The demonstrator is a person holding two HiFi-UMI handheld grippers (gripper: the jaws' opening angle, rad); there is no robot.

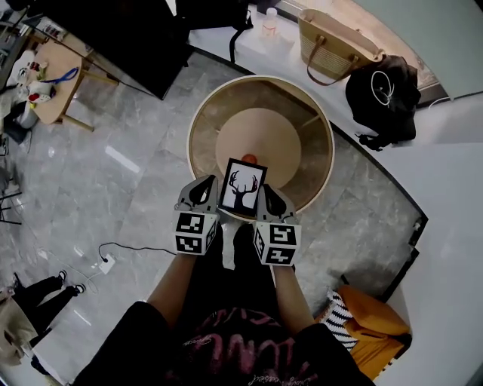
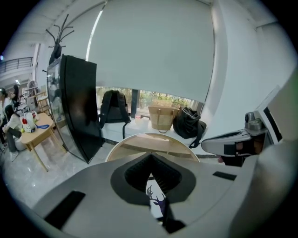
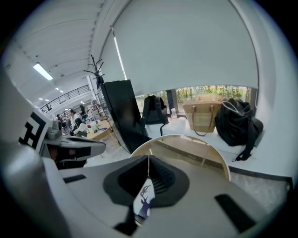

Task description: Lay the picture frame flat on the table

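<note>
A black picture frame (image 1: pixel 241 188) with a deer silhouette on white is held upright and tilted over the near rim of the round wooden table (image 1: pixel 198 128). My left gripper (image 1: pixel 207 193) is shut on its left edge, my right gripper (image 1: pixel 269 199) on its right edge. In the left gripper view the picture frame (image 2: pixel 156 201) shows edge-on between the jaws of the left gripper (image 2: pixel 152 185), with the right gripper's body (image 2: pixel 233 142) beside it. In the right gripper view a sliver of the picture frame (image 3: pixel 144 202) sits in the right gripper (image 3: pixel 148 185). A small orange thing (image 1: pixel 249 157) peeks out behind the frame's top.
A woven bag (image 1: pixel 336 44), a black backpack (image 1: pixel 385 92) and a bottle (image 1: pixel 269 20) rest on the white ledge beyond the table. A black panel (image 1: pixel 128 41) and a small wooden side table (image 1: pixel 54 84) stand at left. A cable with plug (image 1: pixel 106 261) lies on the floor; an orange bag (image 1: pixel 373 326) is at right.
</note>
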